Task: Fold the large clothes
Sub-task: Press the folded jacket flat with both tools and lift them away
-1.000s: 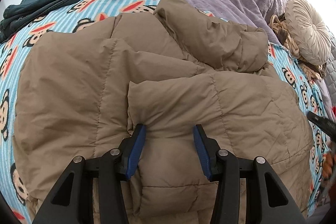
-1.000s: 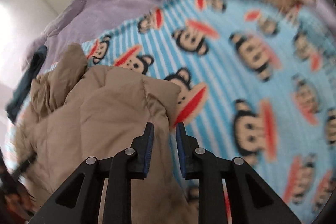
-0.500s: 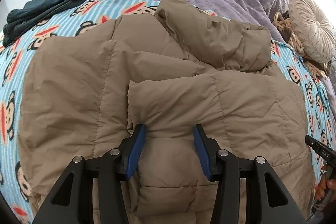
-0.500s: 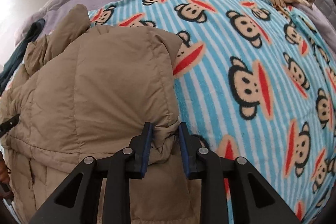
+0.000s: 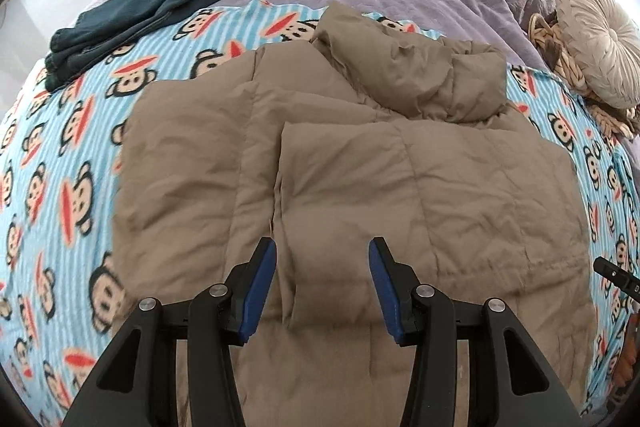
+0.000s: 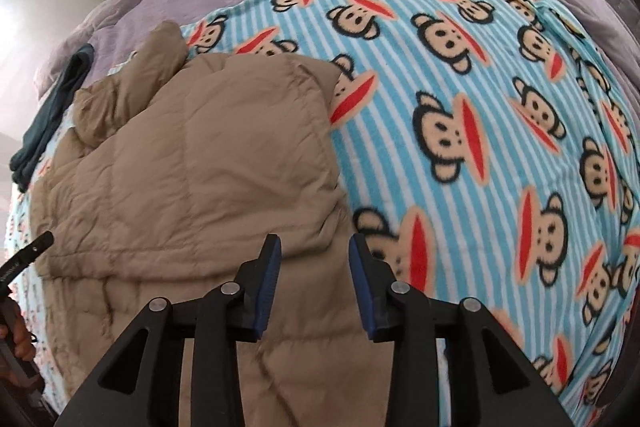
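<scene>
Left gripper point(image 5: 322, 281) & right gripper point(image 6: 314, 277) both spread, empty, over tan puffer jacket point(image 5: 340, 187) on monkey blanket point(image 6: 460, 107); soft, bulky, prob. slippery, best pinched at hem/quilt seam

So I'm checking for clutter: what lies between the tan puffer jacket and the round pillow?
Only monkey-print blanket between the puffer jacket and round pillow, per the left wrist view.

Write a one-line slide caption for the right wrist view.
Right gripper, open, hovers over the edge of a tan puffer jacket spread on a monkey-print blanket.
</scene>
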Available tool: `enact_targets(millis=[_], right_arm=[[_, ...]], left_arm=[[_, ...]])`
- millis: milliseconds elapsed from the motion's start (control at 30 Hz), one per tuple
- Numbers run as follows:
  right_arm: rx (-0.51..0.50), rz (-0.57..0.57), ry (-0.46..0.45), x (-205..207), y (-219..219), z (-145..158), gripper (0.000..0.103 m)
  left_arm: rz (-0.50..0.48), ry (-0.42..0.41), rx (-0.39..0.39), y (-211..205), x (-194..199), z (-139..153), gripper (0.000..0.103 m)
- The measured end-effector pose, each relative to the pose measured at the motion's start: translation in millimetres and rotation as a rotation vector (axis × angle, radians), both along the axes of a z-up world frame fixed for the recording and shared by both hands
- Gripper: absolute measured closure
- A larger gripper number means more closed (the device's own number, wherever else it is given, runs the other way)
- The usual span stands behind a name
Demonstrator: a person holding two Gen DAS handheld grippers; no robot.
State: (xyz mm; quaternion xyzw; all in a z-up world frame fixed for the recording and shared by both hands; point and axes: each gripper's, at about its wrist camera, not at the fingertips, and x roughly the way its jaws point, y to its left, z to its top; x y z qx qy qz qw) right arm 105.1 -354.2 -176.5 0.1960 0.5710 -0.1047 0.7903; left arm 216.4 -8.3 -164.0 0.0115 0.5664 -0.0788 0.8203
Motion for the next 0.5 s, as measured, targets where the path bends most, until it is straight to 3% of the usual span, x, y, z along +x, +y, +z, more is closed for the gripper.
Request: enact_targets(millis=[300,333,400,500], right_arm=[[0.043,0.039,0.008,-27.6,21.3,21.9,0.039],[0.044,0.046,0.007,-29.5,23.4,24.1,0.036],[0.044,0.064,0.001,-33.5,27.9,28.6,0.032],[0.053,0.092,-0.01,-38.0,34.4,32.6,0.025]], left_arm=[[-0.007,0.023,0.026,-3.5,-42.2,21.0,0.051],[-0.007,0.024,0.031,-3.9,-46.8,23.6,0.034],[0.006,-0.005,0.041,-4.6,-59.3,33.8,0.015],[-0.004,-0.008,0.051,-7.4,-74.2,43.4,0.015]])
